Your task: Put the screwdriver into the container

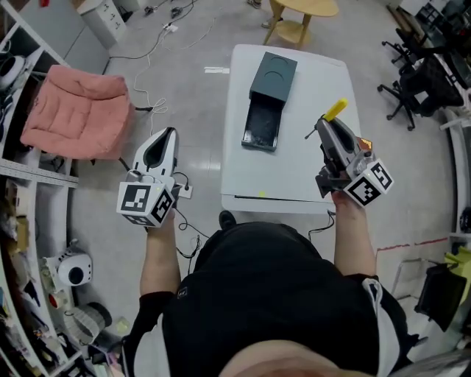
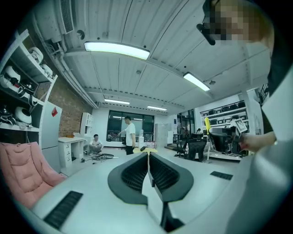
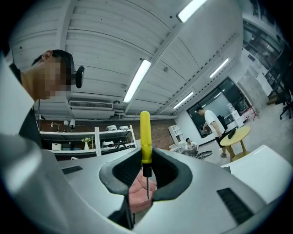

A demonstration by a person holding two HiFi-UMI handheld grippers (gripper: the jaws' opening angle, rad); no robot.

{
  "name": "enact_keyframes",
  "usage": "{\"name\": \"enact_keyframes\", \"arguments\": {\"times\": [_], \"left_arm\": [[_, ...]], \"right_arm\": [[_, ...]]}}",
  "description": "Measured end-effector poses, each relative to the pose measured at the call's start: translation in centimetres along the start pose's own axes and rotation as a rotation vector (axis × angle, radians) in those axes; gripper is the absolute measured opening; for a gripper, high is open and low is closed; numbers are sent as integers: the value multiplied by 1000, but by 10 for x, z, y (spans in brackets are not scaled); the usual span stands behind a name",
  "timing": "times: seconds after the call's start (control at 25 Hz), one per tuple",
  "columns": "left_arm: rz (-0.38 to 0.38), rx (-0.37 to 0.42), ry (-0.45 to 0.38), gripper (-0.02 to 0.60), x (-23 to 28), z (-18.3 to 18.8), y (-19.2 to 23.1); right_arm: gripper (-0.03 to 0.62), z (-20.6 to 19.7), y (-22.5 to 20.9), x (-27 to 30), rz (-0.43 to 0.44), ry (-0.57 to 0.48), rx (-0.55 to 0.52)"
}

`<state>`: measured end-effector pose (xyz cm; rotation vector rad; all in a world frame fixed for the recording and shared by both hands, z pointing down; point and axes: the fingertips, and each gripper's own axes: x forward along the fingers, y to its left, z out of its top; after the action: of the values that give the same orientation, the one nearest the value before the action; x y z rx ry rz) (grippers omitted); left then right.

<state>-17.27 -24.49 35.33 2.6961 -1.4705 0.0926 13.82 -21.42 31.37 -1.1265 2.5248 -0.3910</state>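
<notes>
Screwdriver (image 3: 145, 137) was clamped in the right gripper (image 3: 145, 170), whose dark pads were closed on the lower end of the yellow handle. The handle stood out past the fingertips, and the thin metal shaft ran back between the jaws toward the camera. In the head view this gripper was held over the right part of the white desk (image 1: 305, 166), with the yellow handle pointing away to the far right. The container (image 1: 272, 77), a dark box with its open tray drawn out toward the near side, lay on the far middle of the desk. It sat well apart from the screwdriver and to its left. The left gripper (image 2: 149, 157) was closed with nothing in it, its two ribbed pads pressed together along a thin line. It was held out over the floor (image 1: 199, 154) to the left of the desk, clear of everything on it. A pink cushioned chair (image 1: 77, 110) sat on the floor further left, beside shelving. A round wooden table (image 1: 305, 9) stood beyond the far end of the desk, and black office chairs (image 1: 419, 85) stood at the far right.
</notes>
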Motion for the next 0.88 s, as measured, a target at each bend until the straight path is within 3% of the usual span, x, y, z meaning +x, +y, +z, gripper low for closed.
{"name": "enact_keyframes", "arguments": {"times": [0.36, 0.64, 0.88], "left_arm": [[-50, -20, -4, 26, 4, -8, 45], [-90, -26, 7, 26, 21, -6, 28], [-71, -20, 40, 26, 41, -8, 12]], "right_arm": [[83, -21, 20, 27, -61, 11, -17], [83, -11, 4, 11, -91, -15, -11], [83, -12, -23, -1, -80, -23, 37]]}}
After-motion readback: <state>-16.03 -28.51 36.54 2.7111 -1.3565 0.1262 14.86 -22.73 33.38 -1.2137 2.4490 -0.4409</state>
